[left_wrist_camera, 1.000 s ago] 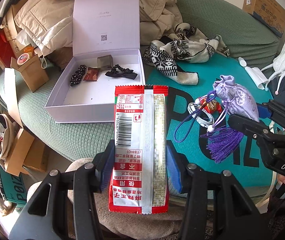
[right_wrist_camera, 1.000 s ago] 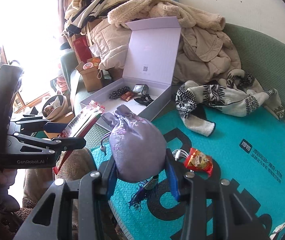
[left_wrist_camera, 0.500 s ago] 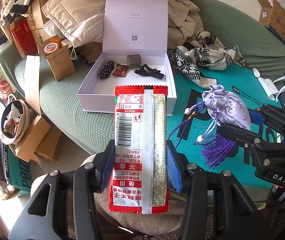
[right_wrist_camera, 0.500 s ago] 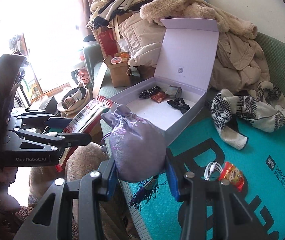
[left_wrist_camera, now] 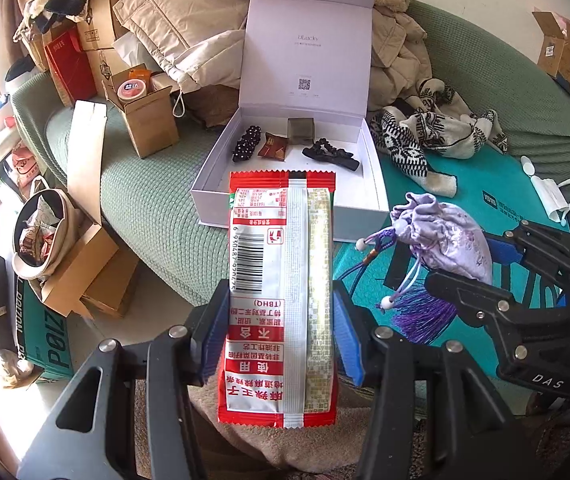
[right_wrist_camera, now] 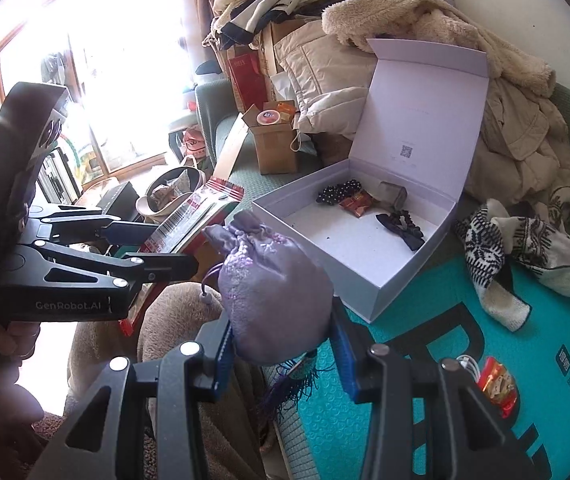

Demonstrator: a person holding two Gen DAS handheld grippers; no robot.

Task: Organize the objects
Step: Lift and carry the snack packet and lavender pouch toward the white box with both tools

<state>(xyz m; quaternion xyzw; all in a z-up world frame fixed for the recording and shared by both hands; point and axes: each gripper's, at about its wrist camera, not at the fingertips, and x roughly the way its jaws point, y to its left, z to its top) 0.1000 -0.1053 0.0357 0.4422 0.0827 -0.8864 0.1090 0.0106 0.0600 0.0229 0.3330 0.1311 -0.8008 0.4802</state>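
Both grippers are drawing back from the teal mat toward the open white box (left_wrist_camera: 221, 184) compared with a second ago; the box is now sitting more centred in the left wrist view. Left gripper (left_wrist_camera: 281, 332) is clamping a long red-and-white snack packet (left_wrist_camera: 281, 280), barcode side up, standing upright between blue pads, its top edge overlapping the box's near wall. Right gripper (right_wrist_camera: 281, 344) is squeezing a lilac drawstring pouch (right_wrist_camera: 273, 288) with purple tassel (right_wrist_camera: 289, 384) dangling below the jaws. Pouch is hanging just off the box's near corner, over the sofa edge (left_wrist_camera: 157, 216). Inside the box, a black bead string (left_wrist_camera: 247, 144), brown sachet (left_wrist_camera: 273, 148), grey cube (left_wrist_camera: 301, 131) and dark bow (left_wrist_camera: 331, 152) are crowding the far end under the raised lid (left_wrist_camera: 309, 52); the near half of the floor is showing bare. Patterned knit (right_wrist_camera: 525, 248) is lying right of the box.
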